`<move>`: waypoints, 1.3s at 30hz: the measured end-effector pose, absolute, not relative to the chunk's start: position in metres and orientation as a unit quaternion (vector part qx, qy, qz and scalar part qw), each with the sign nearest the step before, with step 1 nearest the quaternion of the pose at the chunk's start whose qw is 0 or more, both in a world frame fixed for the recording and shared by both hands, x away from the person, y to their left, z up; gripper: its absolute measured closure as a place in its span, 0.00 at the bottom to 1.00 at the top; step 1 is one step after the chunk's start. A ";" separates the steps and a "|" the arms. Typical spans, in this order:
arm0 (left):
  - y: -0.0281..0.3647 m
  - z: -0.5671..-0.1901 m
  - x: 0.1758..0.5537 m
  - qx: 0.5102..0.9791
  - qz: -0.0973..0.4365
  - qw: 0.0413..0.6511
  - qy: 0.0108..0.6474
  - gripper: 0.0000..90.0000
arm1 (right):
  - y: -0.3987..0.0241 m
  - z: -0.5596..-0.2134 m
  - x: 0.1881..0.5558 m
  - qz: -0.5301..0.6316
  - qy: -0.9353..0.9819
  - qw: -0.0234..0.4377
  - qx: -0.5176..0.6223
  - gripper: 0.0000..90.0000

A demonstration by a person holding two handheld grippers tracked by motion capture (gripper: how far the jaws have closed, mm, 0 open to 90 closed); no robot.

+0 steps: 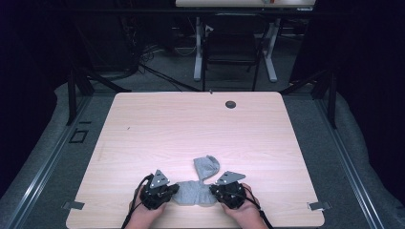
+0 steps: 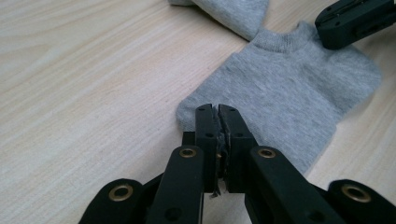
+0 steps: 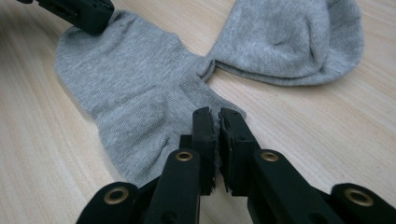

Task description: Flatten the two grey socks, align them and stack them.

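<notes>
**Sock pair: both ends gripped, second sock not yet matched**

Progress, as judged: one grey sock (image 1: 192,194) lies flat along the near edge of the table (image 1: 157,124), roughly mid-width. The second sock (image 1: 206,167) lies just behind it, touching near the cuff, at an angle. Pairing or folding looks barely started; aligning the two is left.

Left gripper (image 1: 165,192): low over the near edge, pointing right, jaws clenched on the sock's left end; a sliver of grey fabric shows between them in the left gripper view.

Right gripper (image 1: 218,192): mirrored pose, pointing left, jaws pinched on the sock's right end. Both hands rest close to the table edge.
</notes>
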State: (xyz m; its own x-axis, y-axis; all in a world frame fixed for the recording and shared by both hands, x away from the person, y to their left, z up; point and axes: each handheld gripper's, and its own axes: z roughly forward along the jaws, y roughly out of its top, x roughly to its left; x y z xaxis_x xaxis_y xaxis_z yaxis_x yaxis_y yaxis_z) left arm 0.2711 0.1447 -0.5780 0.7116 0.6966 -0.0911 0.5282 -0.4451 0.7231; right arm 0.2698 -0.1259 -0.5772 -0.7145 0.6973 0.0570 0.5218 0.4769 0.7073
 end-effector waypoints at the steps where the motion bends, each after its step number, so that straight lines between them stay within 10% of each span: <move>1: 0.145 -0.578 0.271 0.842 0.110 0.382 0.364 0.97 | -0.127 -0.577 0.270 0.365 0.850 0.119 0.359 0.95; 39: 0.152 -0.564 0.269 0.822 0.103 0.416 0.374 0.85 | -0.141 -0.552 0.316 0.386 0.813 0.137 0.413 0.86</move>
State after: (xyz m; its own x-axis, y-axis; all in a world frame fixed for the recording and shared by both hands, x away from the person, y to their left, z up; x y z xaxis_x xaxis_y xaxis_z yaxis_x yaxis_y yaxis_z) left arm 0.2691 0.1522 -0.5640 0.6992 0.7007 -0.1422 0.5294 -0.3738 0.7616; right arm 0.3158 -0.1406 -0.5515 -0.6220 0.7771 0.0962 0.5655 0.3609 0.7416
